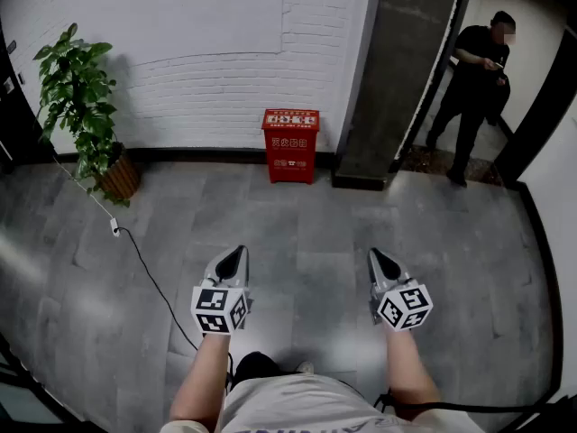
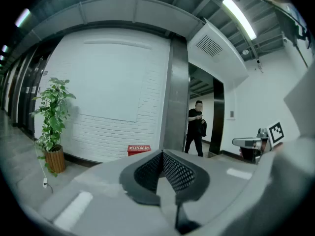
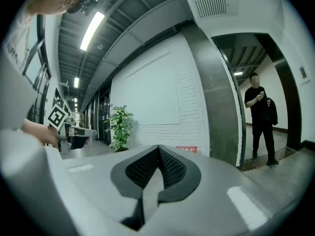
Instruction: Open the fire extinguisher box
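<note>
A: Where does the fire extinguisher box lie from the tongs?

B: Straight ahead and well apart. It stands on the floor against the white brick wall, just beside the dark pillar. It falls between the lines of the two, a little nearer the left tongs than the right tongs.

A: How are the tongs set?

B: Both are pressed together with nothing between them. In each gripper view the mesh pads meet at the tip. Both point forward over the floor towards that wall.

A: And the box itself?

B: It is upright, long axis vertical, with its front face towards us and its lid seemingly down on top. It is too far off to make out a latch or handle.

A: So which goes in?

B: Either could, I'd judge, though the left has the slightly shorter line. The stretch of floor must be crossed first, and the tongs would need to spread before taking the lid's edge. The potted plant and the cable lie out beyond the left tongs, off the path.
</note>
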Available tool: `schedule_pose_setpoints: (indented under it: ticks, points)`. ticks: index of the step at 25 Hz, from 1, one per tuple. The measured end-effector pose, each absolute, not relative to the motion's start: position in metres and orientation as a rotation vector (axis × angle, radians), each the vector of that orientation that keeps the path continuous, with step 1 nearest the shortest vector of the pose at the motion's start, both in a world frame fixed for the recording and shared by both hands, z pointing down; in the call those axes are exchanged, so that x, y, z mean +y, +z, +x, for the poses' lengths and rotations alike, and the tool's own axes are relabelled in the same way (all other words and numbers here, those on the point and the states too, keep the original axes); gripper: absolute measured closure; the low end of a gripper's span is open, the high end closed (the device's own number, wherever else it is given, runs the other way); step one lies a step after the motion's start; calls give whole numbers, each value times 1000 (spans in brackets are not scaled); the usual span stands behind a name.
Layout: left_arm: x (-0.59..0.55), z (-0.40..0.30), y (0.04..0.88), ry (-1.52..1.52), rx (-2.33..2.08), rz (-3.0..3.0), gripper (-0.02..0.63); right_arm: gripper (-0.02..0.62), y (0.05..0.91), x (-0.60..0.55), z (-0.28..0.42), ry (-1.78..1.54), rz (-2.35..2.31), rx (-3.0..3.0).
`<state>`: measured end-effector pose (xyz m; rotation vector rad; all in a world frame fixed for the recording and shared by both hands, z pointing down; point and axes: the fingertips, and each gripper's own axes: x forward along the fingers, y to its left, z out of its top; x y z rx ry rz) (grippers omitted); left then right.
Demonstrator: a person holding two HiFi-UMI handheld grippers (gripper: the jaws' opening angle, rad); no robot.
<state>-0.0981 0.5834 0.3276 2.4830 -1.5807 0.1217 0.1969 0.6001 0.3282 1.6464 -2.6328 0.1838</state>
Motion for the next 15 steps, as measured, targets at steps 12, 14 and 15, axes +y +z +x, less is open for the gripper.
schedule_pose_setpoints:
  ticks: [12,14,15]
  points:
    - [457,-124,355,176,-1543,2477,601,592,357,484,157,254,1616,-2617]
    - [417,-133,351,185,-1533,2495,601,592,355,447,148,253,1648,-2599]
    - [398,-138,349,190,-1523,2508,601,592,352,428,143,247,1666,-2593]
